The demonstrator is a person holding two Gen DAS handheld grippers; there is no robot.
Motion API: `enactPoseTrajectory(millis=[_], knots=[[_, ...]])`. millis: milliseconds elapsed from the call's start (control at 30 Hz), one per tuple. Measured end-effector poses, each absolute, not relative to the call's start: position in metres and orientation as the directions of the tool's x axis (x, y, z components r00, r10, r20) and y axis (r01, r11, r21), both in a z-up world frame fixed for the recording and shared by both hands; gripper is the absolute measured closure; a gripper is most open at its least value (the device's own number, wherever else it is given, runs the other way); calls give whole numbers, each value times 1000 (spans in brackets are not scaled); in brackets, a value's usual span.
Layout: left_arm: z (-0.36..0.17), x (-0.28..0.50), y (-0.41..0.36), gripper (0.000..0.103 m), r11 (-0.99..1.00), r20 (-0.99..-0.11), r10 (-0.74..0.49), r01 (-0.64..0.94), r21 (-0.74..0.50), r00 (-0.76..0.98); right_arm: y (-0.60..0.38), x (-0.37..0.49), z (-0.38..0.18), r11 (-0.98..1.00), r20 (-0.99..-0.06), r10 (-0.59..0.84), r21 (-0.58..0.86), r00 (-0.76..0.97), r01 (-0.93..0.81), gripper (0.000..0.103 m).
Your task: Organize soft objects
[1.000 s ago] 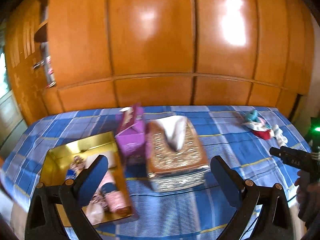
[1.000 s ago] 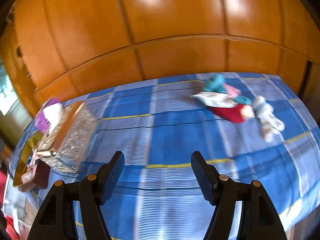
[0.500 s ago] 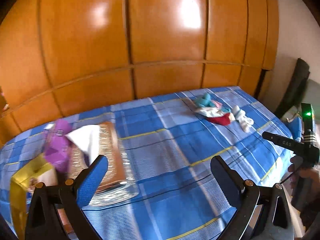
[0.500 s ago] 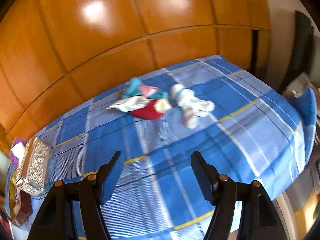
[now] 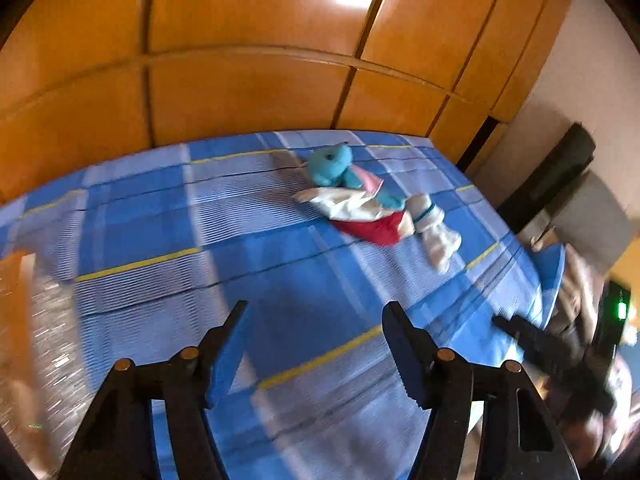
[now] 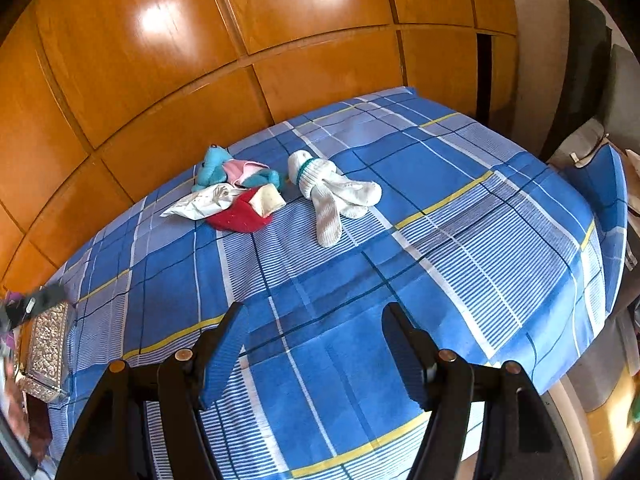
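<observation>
Nearest the lens, the right gripper (image 6: 314,330) hovers over the blue plaid bedsheet (image 6: 460,216), its blue-padded fingers (image 6: 224,350) spread apart with only cloth showing between them. The left gripper (image 5: 314,334) hangs over the same sheet, jaws closing right now, and nothing sits between them either. At the right edge of the left view, the other black handheld rig with a green light (image 5: 618,310) shows up blurred.

Further up the bed lies the heap of soft things, well apart from both grippers. There is a white rolled pair of socks with a teal band (image 6: 332,190), and just beside it a red fabric piece (image 6: 240,218) under a crumpled white cloth (image 6: 202,202) (the cream bit on top is hard to make out). Behind those, a teal plush toy (image 6: 214,166) touches a pink cloth (image 6: 240,170).

Far left, a silver glittery box (image 6: 48,346) sits near the bed's edge. Beyond everything stand glossy orange wooden wardrobe doors (image 6: 160,64).
</observation>
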State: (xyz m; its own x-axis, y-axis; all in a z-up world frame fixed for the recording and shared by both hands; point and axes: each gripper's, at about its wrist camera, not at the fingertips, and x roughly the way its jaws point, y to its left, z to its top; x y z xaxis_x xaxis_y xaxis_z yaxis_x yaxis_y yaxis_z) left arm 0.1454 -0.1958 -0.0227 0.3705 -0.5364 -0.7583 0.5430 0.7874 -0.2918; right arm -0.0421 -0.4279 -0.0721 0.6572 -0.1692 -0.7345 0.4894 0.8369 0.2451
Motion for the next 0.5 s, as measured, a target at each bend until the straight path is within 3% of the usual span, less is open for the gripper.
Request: enactPoseTrajectory(millis=[200, 500], knots=[[-54, 214, -241, 31, 773, -747, -609, 412, -483, 267, -437, -36, -76, 851, -732, -153, 243, 663, 465, 33], [-102, 287, -286, 34, 755, -728, -656, 196, -626, 199, -454, -25, -91, 840, -743, -106, 288, 661, 459, 33]])
